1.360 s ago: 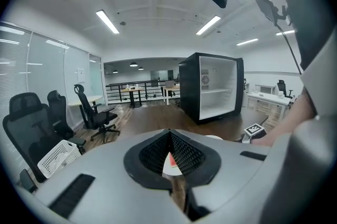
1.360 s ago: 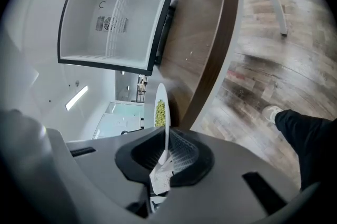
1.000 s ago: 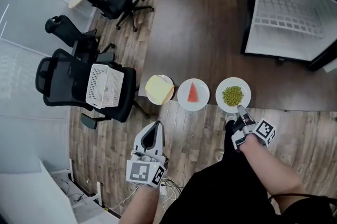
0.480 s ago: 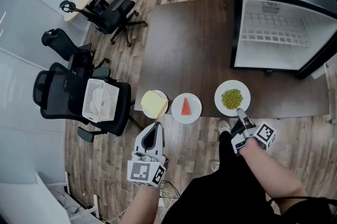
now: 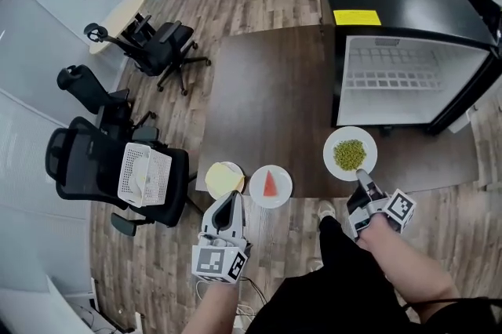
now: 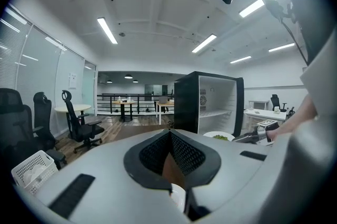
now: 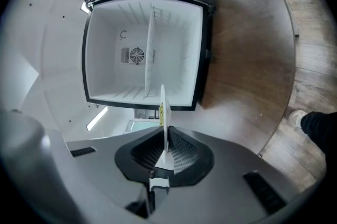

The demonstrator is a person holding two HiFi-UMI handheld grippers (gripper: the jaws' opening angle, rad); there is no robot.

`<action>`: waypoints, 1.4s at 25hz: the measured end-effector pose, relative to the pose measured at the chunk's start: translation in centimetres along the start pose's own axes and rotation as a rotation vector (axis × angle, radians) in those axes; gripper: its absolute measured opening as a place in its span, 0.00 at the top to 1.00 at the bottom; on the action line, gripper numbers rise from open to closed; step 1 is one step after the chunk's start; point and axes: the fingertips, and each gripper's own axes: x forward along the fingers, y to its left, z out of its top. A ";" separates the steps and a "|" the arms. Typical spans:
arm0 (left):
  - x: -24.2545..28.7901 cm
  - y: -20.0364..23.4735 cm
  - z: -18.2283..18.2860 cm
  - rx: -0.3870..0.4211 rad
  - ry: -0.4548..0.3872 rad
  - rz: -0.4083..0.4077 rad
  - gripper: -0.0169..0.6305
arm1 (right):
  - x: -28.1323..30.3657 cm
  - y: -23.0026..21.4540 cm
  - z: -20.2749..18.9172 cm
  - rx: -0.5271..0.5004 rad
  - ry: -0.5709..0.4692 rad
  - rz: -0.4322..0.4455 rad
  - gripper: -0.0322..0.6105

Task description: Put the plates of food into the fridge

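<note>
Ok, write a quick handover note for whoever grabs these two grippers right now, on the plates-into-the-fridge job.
Right gripper: shut on the rim of the plate of peas, facing the open fridge.
Left gripper: shut, empty, just off the table's near edge.
Plate with the red wedge and plate of yellow food: side by side at the near edge of the table.
Done: one plate picked up; nothing is in the fridge yet.
Left: set the peas inside, then bring the other two plates.
</note>
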 end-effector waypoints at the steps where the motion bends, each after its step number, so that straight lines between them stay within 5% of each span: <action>1: 0.2 0.1 0.2 -0.011 -0.007 0.000 0.97 | 0.0 0.5 0.4 0.000 -0.007 0.008 0.92; 20: 9.5 -2.0 4.9 0.016 -0.062 -0.084 0.97 | 3.4 8.6 9.0 0.005 -0.108 0.133 0.92; 35: 16.8 -1.9 9.0 0.015 -0.095 -0.100 0.97 | 9.7 12.3 14.7 0.010 -0.143 0.118 0.92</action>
